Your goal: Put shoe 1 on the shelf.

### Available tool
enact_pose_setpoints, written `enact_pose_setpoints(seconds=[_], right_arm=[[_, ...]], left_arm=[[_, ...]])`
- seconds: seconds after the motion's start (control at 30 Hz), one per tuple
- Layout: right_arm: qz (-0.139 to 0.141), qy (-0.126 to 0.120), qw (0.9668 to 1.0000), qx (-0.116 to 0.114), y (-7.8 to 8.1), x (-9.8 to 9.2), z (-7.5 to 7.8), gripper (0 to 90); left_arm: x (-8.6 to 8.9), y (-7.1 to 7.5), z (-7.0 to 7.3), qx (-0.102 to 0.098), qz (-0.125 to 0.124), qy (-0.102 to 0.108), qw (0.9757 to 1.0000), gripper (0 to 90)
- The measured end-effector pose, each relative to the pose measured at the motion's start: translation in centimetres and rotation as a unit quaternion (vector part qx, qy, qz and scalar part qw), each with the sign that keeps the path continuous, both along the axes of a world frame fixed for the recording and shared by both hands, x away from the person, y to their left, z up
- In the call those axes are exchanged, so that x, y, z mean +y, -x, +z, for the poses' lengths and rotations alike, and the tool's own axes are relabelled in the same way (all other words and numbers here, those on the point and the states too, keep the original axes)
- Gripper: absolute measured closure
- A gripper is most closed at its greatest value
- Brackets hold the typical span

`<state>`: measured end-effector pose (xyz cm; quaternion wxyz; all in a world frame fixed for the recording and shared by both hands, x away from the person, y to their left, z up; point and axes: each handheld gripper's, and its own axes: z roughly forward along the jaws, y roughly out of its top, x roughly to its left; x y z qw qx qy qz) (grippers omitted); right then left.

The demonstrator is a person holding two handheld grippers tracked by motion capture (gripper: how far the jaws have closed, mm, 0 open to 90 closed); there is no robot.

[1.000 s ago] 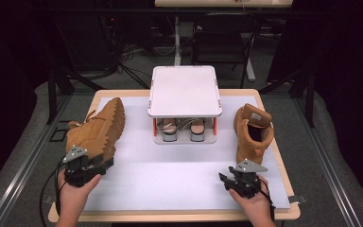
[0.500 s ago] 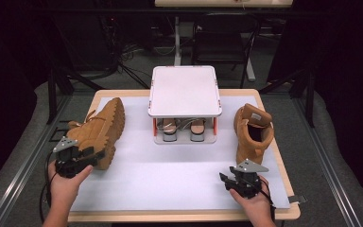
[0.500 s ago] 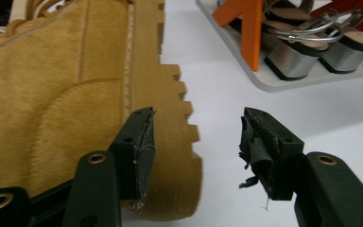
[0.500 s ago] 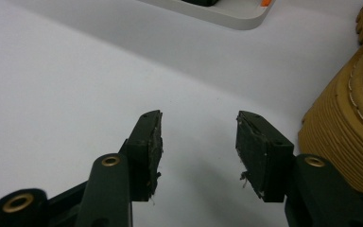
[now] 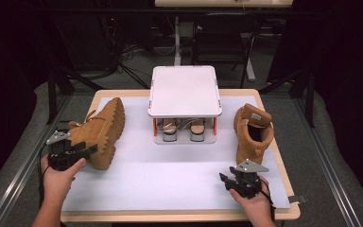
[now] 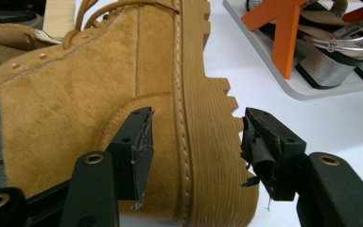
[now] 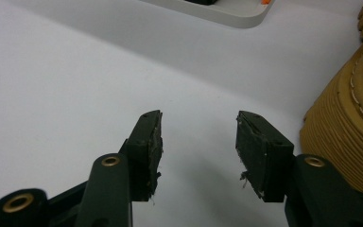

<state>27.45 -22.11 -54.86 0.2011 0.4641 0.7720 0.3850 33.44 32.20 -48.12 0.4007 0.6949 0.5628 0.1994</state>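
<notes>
A tan boot (image 5: 101, 130) lies on its side at the table's left, its ridged sole (image 6: 208, 142) facing right. My left gripper (image 5: 89, 149) is at the boot's heel end. Its jaws (image 6: 196, 127) have just been opening, and the sole's edge lies between the pads, which stand clear of it. The second tan boot (image 5: 253, 132) stands upright at the right. My right gripper (image 5: 227, 179) is open over the white mat just in front of that boot (image 7: 350, 132), with nothing between its fingers (image 7: 198, 137).
A white two-level shoe rack (image 5: 184, 90) stands at the table's back middle, with heeled sandals (image 5: 184, 127) on its lower shelf and orange legs (image 6: 283, 33). A white mat (image 5: 170, 175) covers the wooden table, bare across the front middle.
The left hand and gripper moved left and slightly away, from in front of the boot's heel to its outer side. The right gripper stayed put.
</notes>
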Motion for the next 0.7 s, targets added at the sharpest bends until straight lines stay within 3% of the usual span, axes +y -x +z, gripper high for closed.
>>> enact_pose_setpoints(seconds=[0.27,0.37,0.7], right_arm=[[0.000,-0.005,1.0000,0.000,0.0,-0.1,0.0,51.2],[0.002,-0.004,1.0000,0.002,0.0,-0.1,0.0,51.2],[0.000,-0.008,1.0000,0.001,0.0,-0.1,0.0,51.1]], left_arm=[[0.9,-1.6,0.6,0.017,0.023,-0.003,0.9996,42.8],[1.2,-2.4,0.9,0.031,0.021,-0.015,0.9992,40.6],[2.1,-3.7,1.5,0.046,0.036,-0.007,0.9983,32.6]])
